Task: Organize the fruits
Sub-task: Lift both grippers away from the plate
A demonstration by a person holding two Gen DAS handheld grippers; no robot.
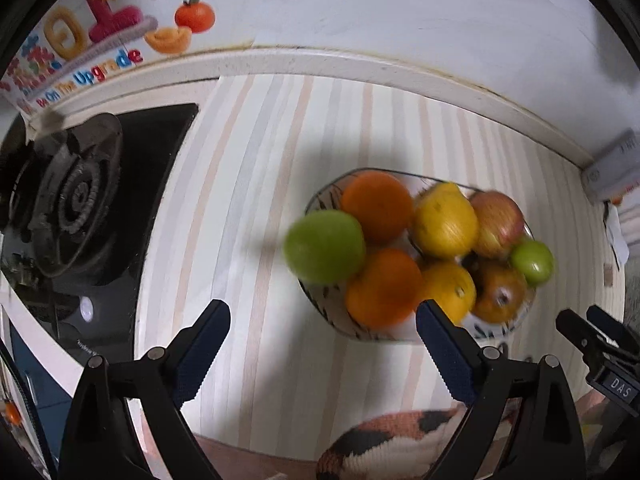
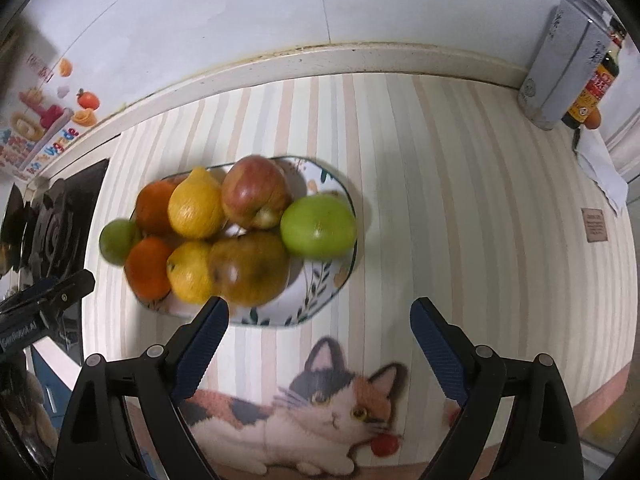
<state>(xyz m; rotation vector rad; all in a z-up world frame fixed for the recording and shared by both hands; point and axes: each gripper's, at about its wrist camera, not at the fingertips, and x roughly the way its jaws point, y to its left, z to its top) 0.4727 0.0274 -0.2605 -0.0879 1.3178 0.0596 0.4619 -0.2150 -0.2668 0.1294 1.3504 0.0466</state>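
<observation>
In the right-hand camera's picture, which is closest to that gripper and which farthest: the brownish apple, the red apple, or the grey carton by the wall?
1. Brownish apple: front of the plate, just beyond the left finger.
2. Red apple: behind it, at the plate's back.
3. Grey carton: far right corner, against the wall.

Glossy ceramic plate (image 2: 320, 300); matt striped cloth mat (image 2: 440, 200); ribbed tongs pads (image 2: 200, 344).

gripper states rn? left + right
Left gripper: open, holding nothing, above the striped mat beside the fruit plate.
Right gripper: open, holding nothing, near the plate's front edge.
</observation>
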